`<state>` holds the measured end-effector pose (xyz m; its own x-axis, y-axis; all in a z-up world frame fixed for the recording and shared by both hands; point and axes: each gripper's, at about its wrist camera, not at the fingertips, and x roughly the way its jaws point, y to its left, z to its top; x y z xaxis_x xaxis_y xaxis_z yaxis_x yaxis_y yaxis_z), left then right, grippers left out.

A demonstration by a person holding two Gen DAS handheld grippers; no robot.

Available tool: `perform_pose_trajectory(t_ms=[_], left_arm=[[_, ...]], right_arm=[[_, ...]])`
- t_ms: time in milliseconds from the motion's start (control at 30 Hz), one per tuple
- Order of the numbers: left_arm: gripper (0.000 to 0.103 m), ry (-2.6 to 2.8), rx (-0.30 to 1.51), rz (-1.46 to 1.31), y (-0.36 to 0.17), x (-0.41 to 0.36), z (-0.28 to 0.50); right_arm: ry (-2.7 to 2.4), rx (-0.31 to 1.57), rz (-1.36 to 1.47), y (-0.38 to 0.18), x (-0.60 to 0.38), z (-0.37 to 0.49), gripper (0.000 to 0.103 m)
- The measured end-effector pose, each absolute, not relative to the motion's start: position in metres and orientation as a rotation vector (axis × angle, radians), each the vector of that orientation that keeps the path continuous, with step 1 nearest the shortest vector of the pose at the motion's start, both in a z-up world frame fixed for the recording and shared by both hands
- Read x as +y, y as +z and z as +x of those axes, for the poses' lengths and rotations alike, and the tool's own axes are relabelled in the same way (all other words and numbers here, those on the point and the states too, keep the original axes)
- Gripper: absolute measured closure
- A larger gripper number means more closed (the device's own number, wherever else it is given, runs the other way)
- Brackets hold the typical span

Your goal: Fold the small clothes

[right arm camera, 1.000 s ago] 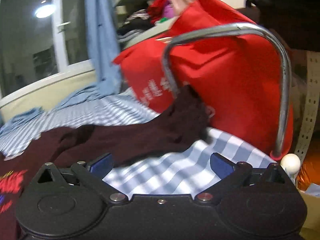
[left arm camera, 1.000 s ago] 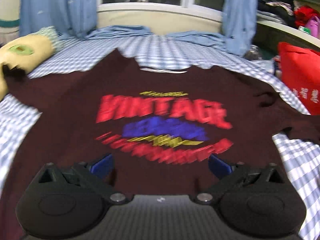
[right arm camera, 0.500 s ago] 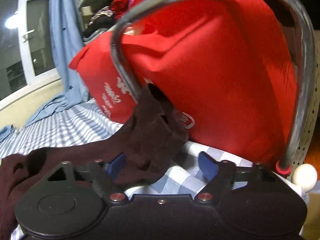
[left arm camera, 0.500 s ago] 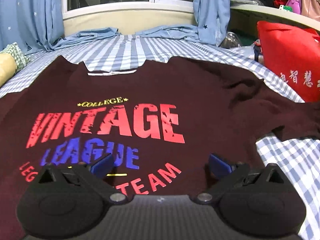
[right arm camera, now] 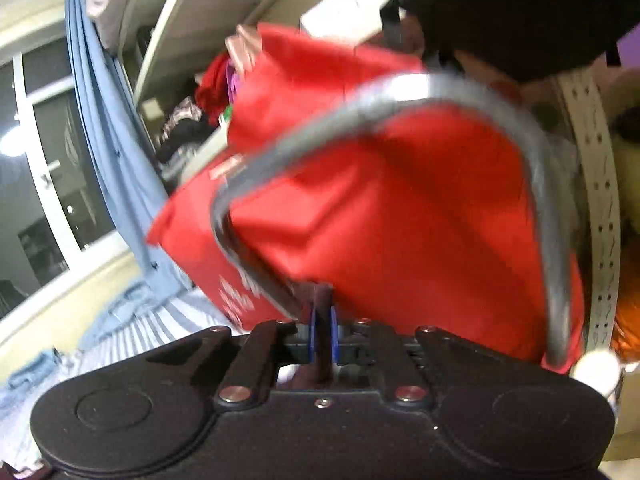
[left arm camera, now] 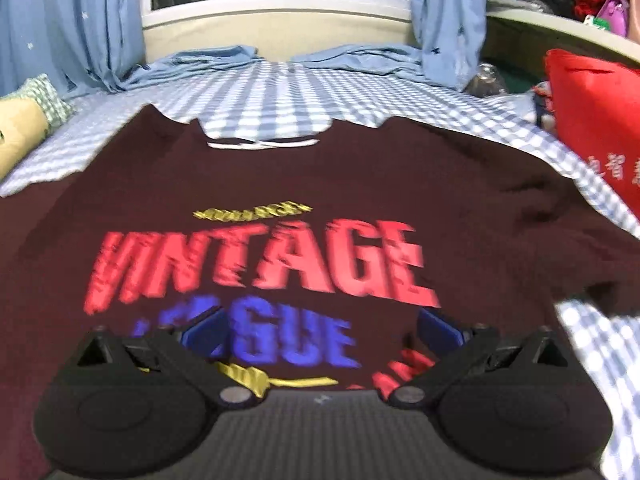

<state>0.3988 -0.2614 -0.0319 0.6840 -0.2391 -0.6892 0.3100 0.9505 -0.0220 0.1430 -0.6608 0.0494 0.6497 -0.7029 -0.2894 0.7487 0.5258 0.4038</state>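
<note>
T-shirt (left arm camera: 320,184): soft, light, limp; grip at sleeve or hem; right tongs (right arm camera: 322,332) have just closed, pinching dark sleeve cloth; left tongs (left arm camera: 320,328) gape wide, empty, above print.

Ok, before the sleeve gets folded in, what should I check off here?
1. Right gripper shut on maroon sleeve: ok; jaws have just closed, dark fabric pinched between the pads.
2. Left gripper open, holding nothing: ok.
3. Maroon T-shirt lies print up on the checked bedsheet: ok.
4. Body smooth: not ok, wrinkles near the red bag.
5. Sleeve clear of the metal rail: cannot tell.
</note>
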Motion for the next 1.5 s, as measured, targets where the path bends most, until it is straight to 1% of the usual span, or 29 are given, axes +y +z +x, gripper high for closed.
perform_pose_trajectory(t_ms=[133,267,933,1200,1433,1500], left_arm=[[0.001,-0.275,0.783,0.144,-0.039,-0.252,0.414],[0.001,-0.272,0.85,0.095,-0.048,-0.24,0.421],[0.001,-0.313,0.835,0.06,-0.039,-0.236,0.405],[0.001,-0.297,0.813,0.027,-0.018,-0.216,0.401],[0.001,-0.257,0.78,-0.041,0.001,-0.174,0.398],[0.001,-0.237,0.775,-0.067,0.005,-0.16,0.397]], right_arm=[[-0.86,0.112,0.534,0.062,-0.66,0.137,0.096],[-0.861,0.111,0.536,0.061,-0.654,0.133,0.096],[-0.856,0.071,0.543,0.06,-0.645,0.134,0.097],[-0.766,0.05,0.414,0.094,-0.613,0.168,0.097],[-0.637,0.026,0.271,0.131,-0.563,0.218,0.097],[-0.592,0.007,0.272,0.137,-0.551,0.228,0.097]])
